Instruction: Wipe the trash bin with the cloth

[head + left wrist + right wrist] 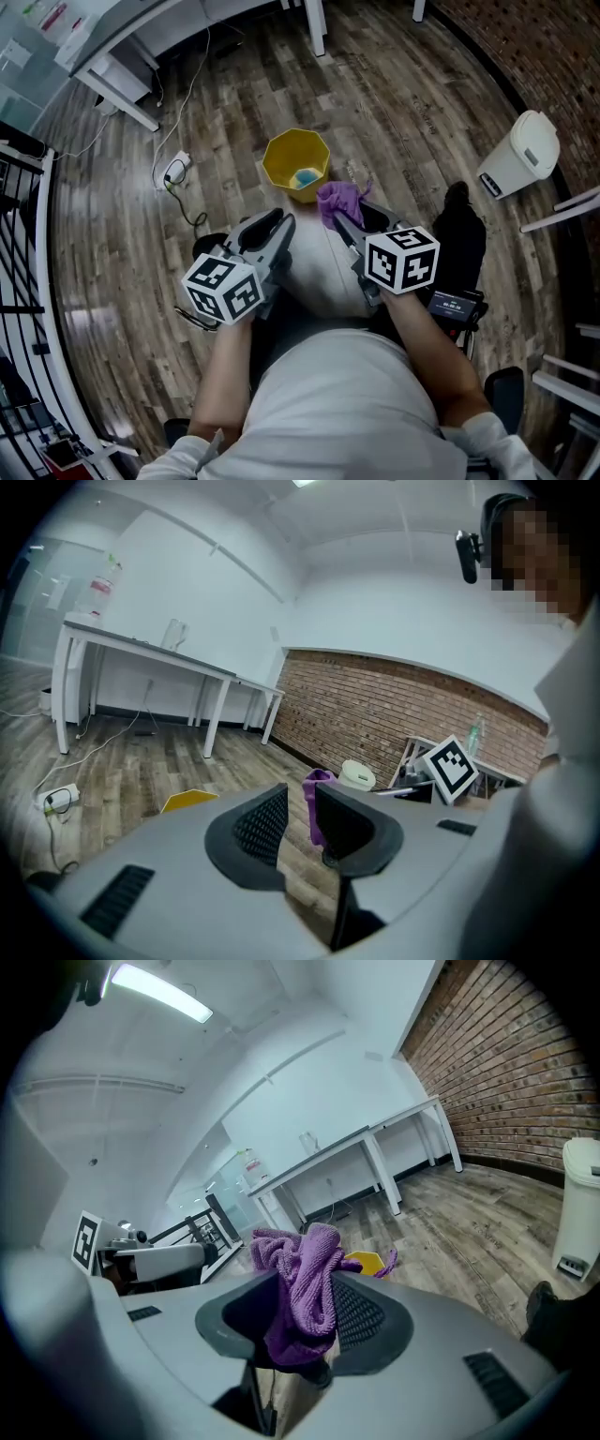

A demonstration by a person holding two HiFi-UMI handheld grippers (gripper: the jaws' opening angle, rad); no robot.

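A yellow octagonal bin stands on the wood floor ahead of both grippers, with something blue inside it. My right gripper is shut on a bunched purple cloth, which bulges up from between the jaws and hangs above the floor, just near of the bin. My left gripper is beside it on the left, its jaws a narrow gap apart with nothing between them. The cloth shows beyond that gap. A corner of the bin shows past the left jaw.
A white pedal bin stands by the brick wall on the right. White desks stand at the far left, with a power strip and cables on the floor. A black railing runs along the left. A dark object lies right of my right gripper.
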